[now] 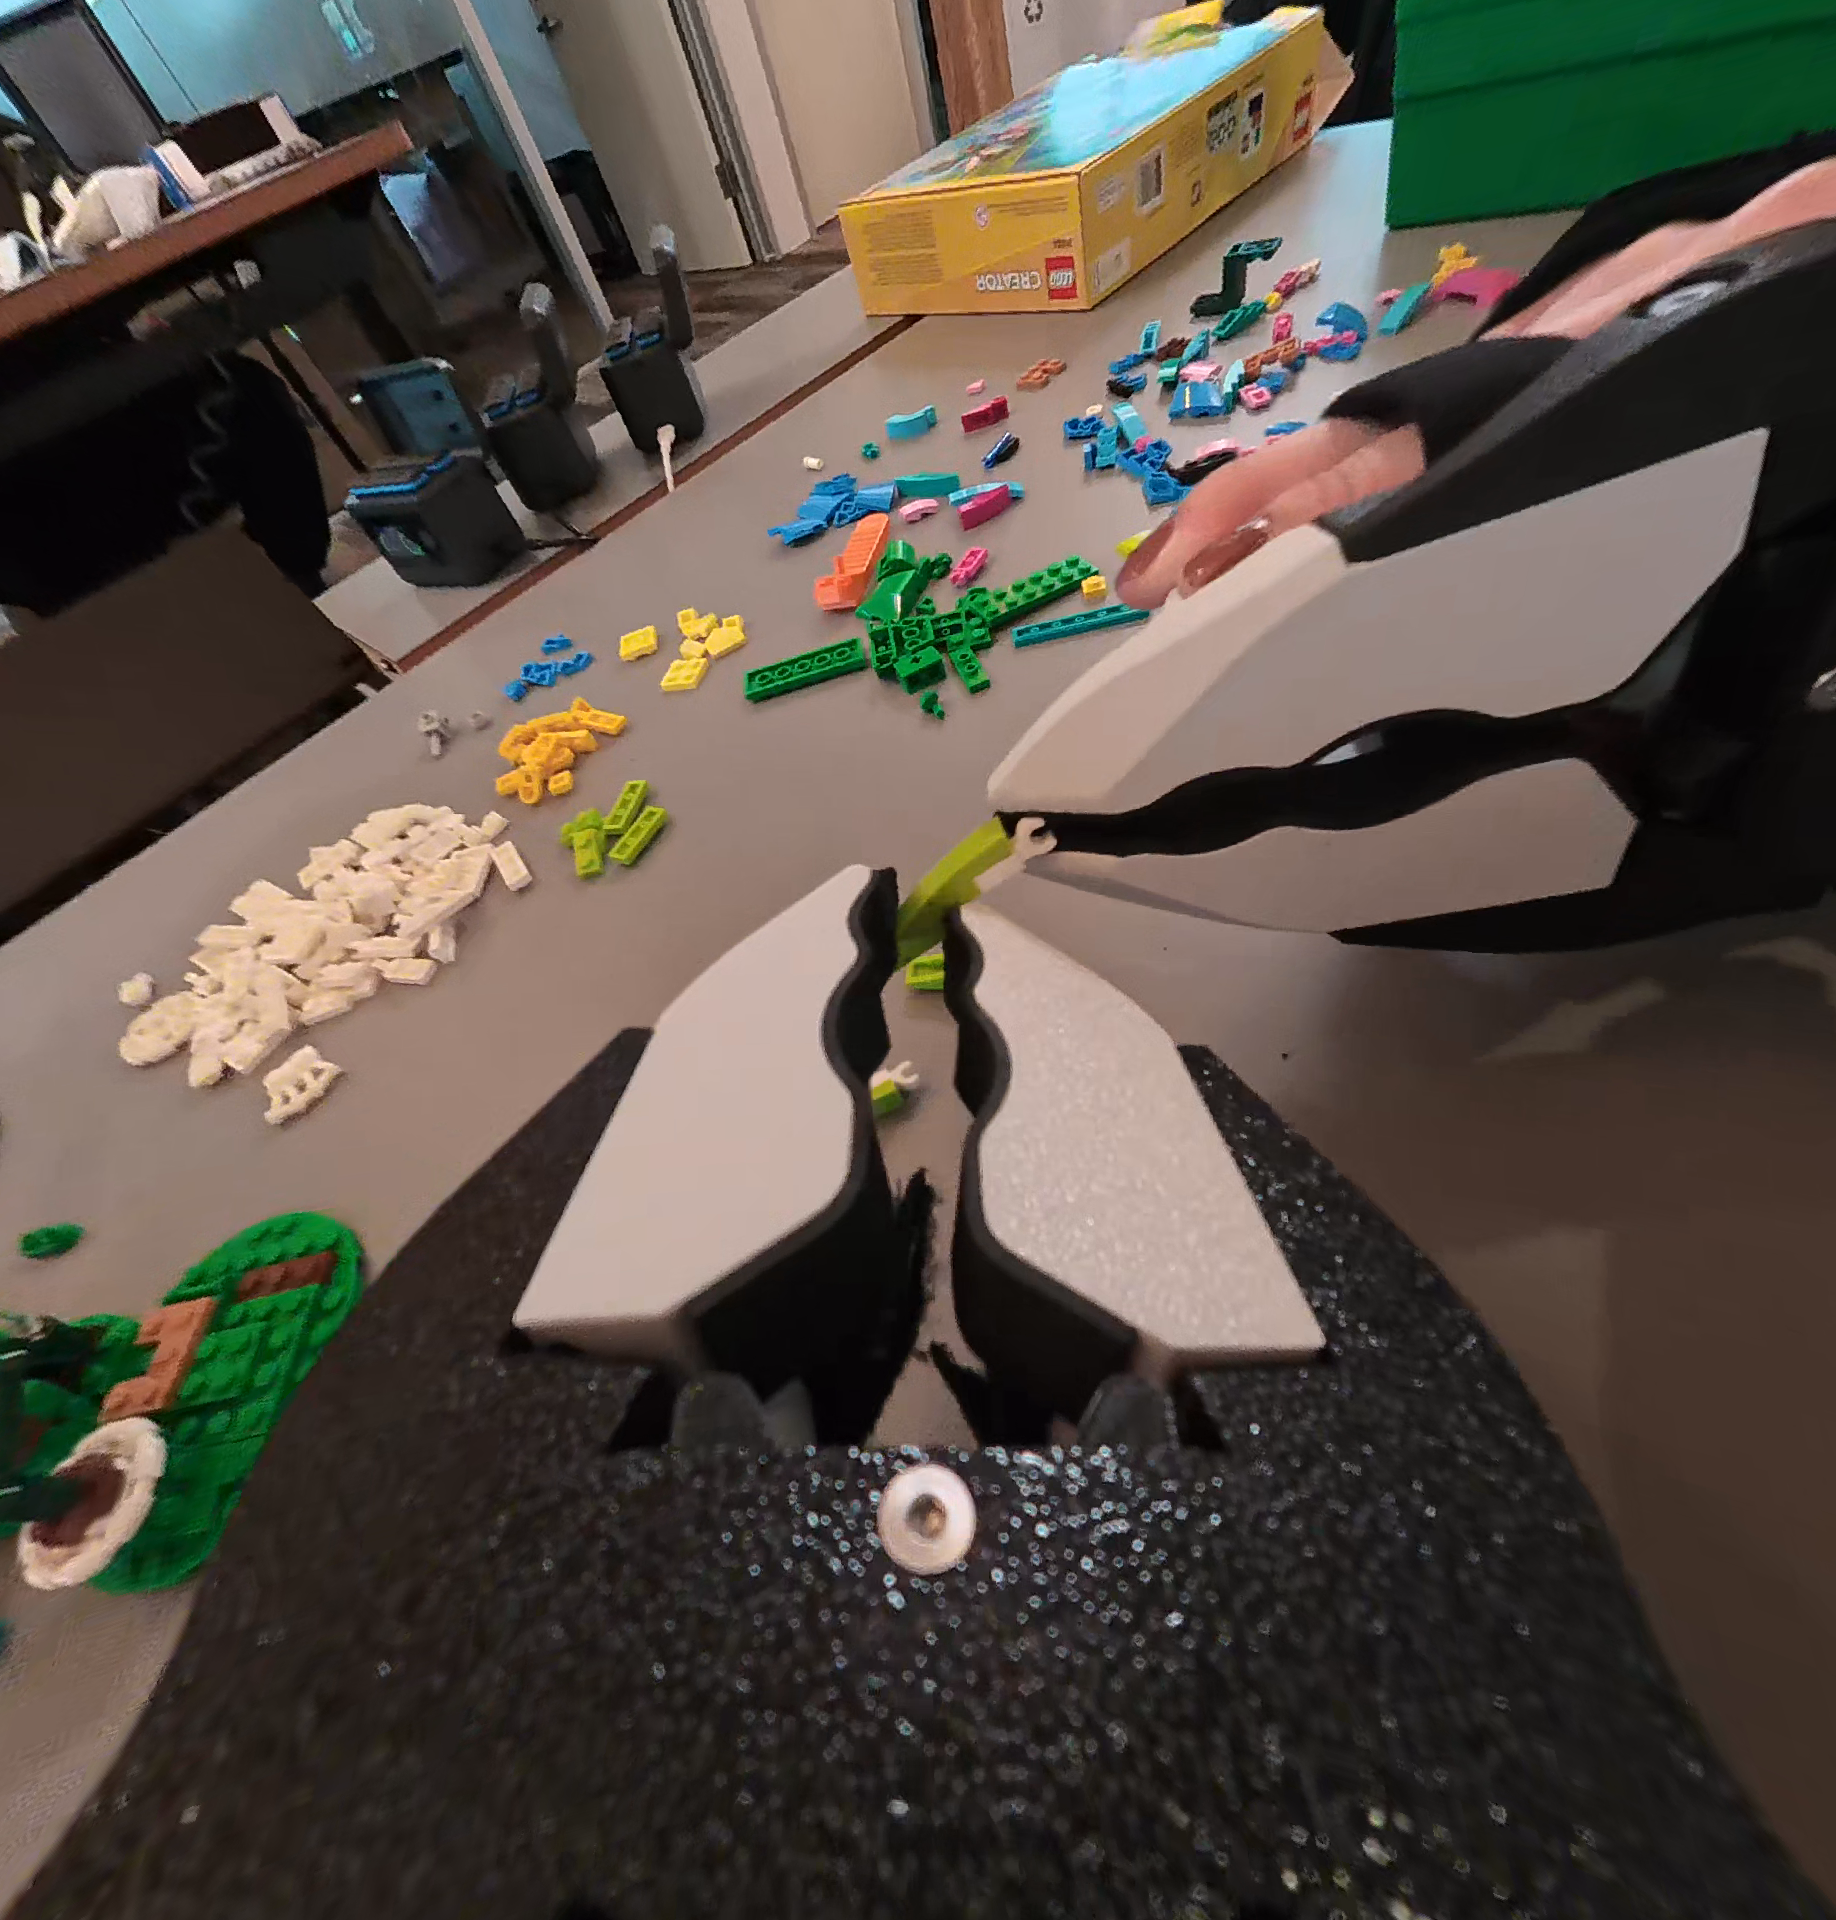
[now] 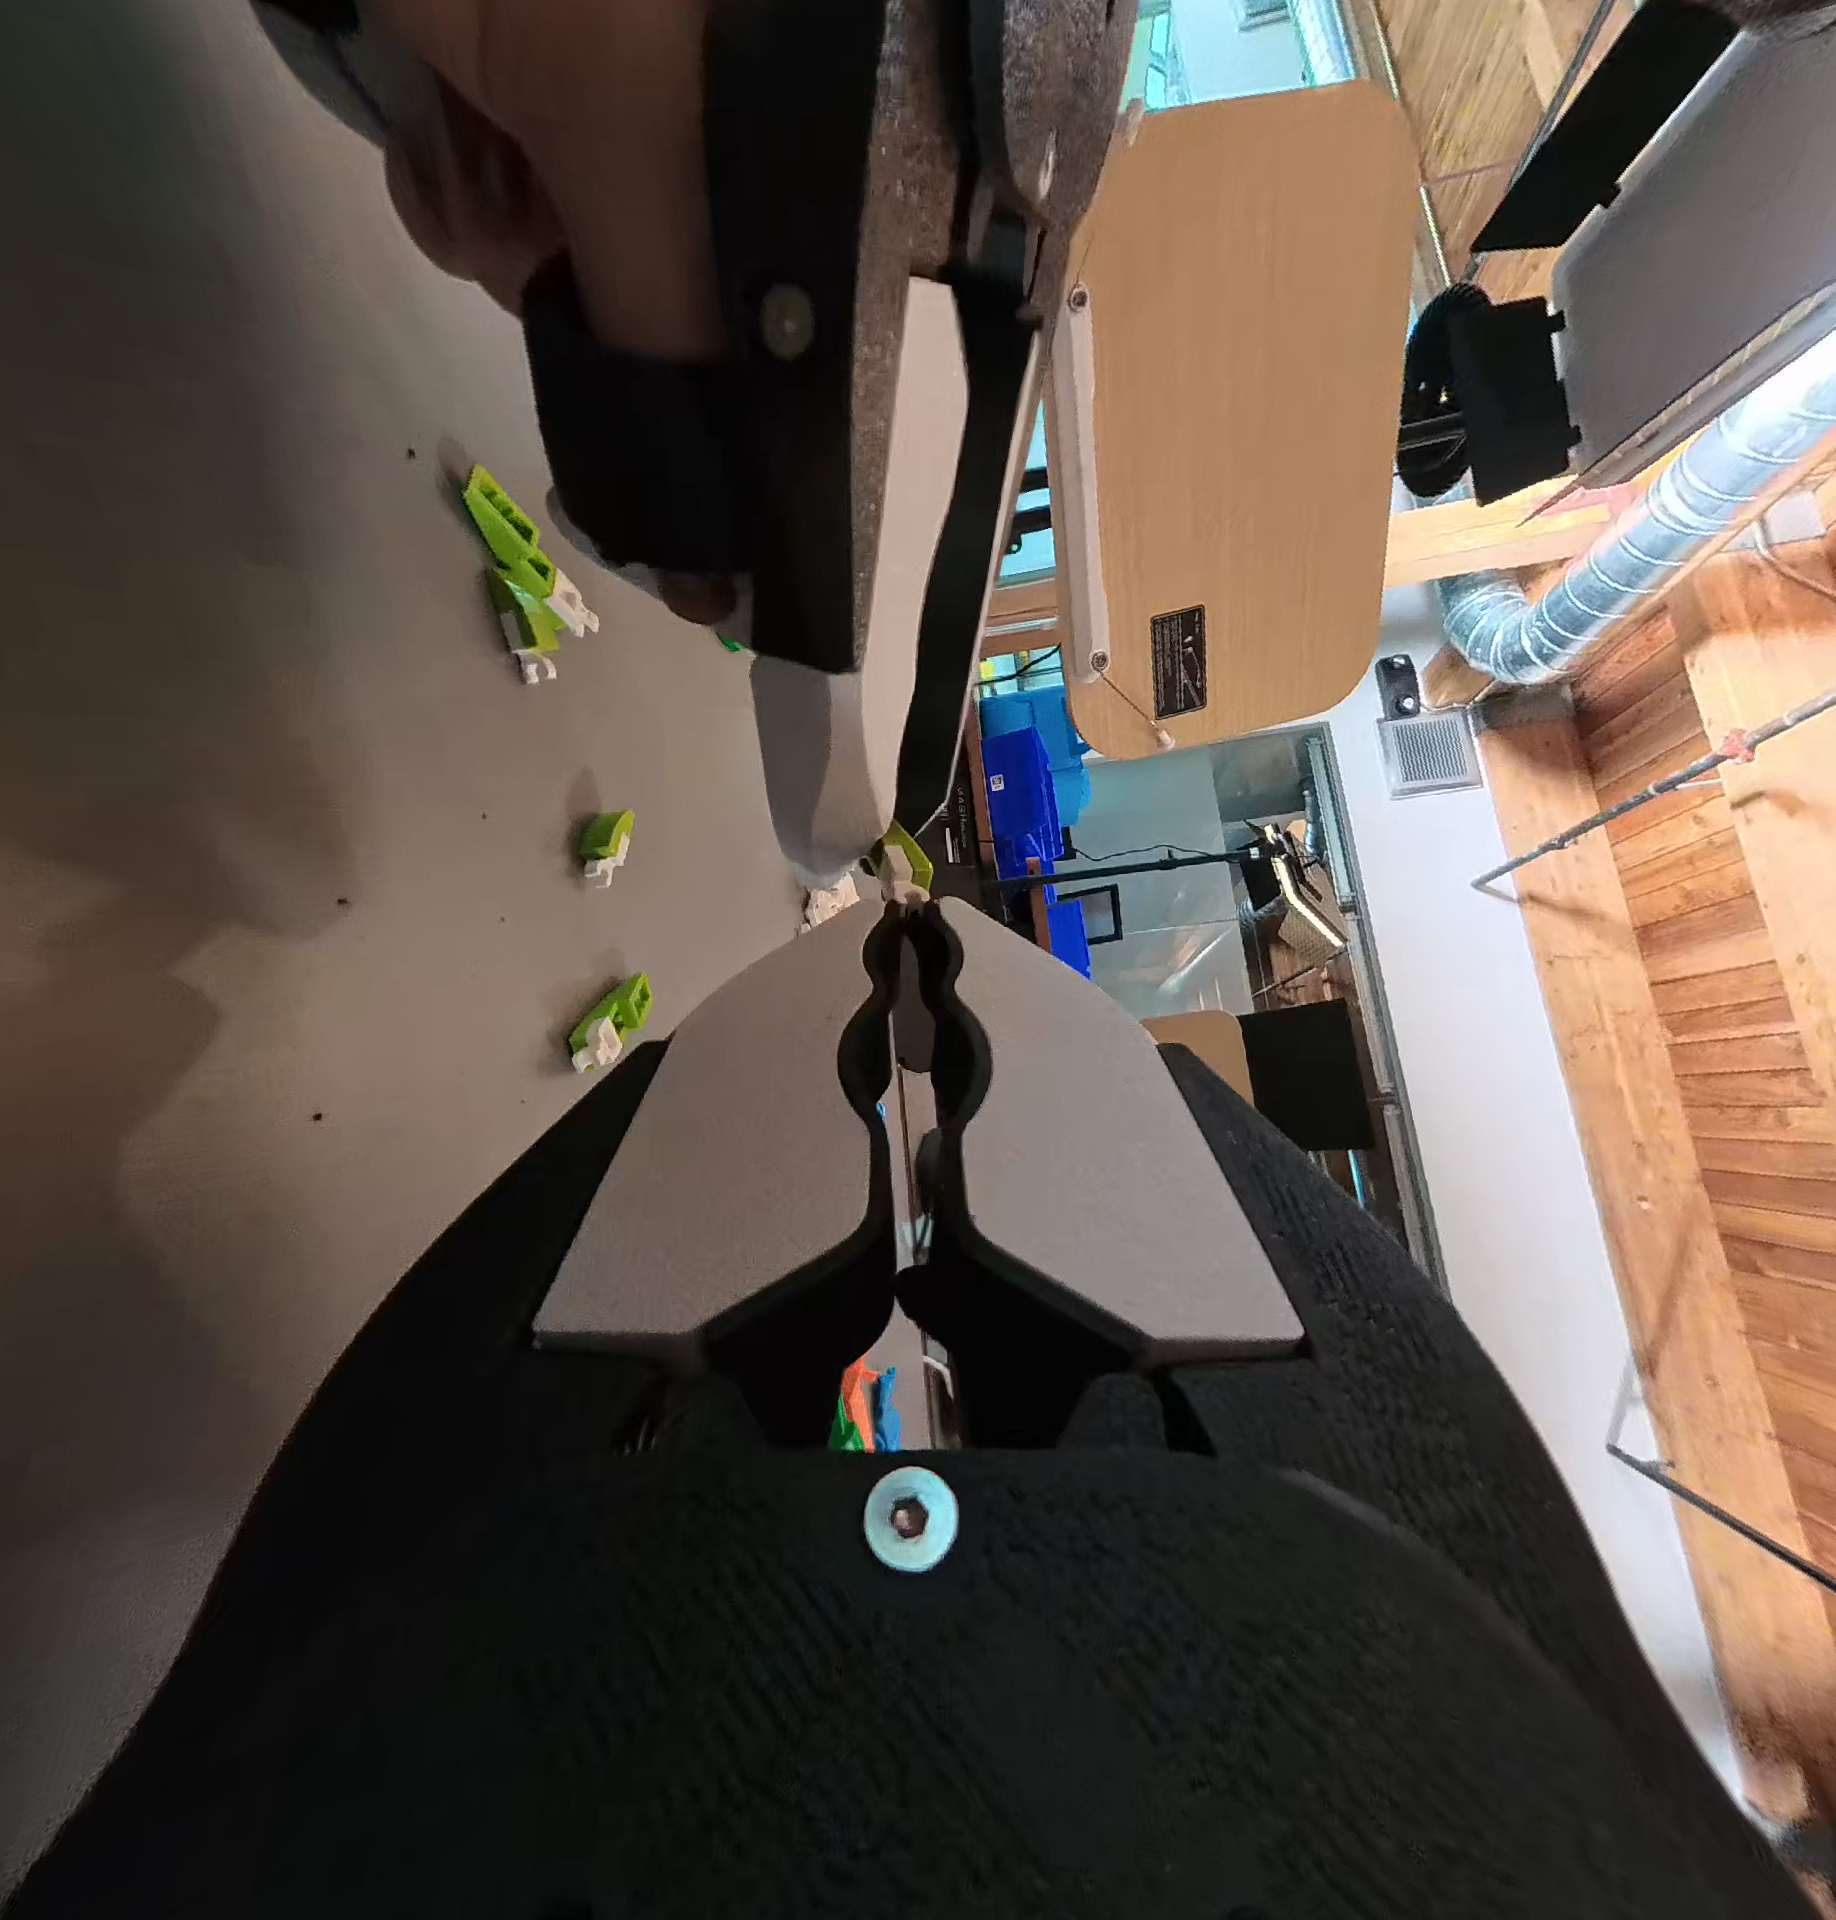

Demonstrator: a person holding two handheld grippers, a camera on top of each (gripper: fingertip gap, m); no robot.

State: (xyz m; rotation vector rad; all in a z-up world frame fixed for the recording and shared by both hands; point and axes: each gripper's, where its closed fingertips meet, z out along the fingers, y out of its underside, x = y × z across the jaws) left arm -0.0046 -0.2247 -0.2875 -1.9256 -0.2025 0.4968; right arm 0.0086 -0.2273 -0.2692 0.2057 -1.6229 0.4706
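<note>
The left gripper (image 1: 919, 914), with pale grey fingers and wavy black pads, is reaching up the centre of the left wrist view, its tips pinching the lower end of a curved lime-green plastic piece (image 1: 940, 894). The right gripper (image 1: 1028, 831) is coming in from the right edge of that frame, lying nearly level, its tips closing on the white clip (image 1: 1028, 831) at the piece's upper end. A hand (image 1: 1267, 499) in a black fingerless glove is wrapping its body.
</note>
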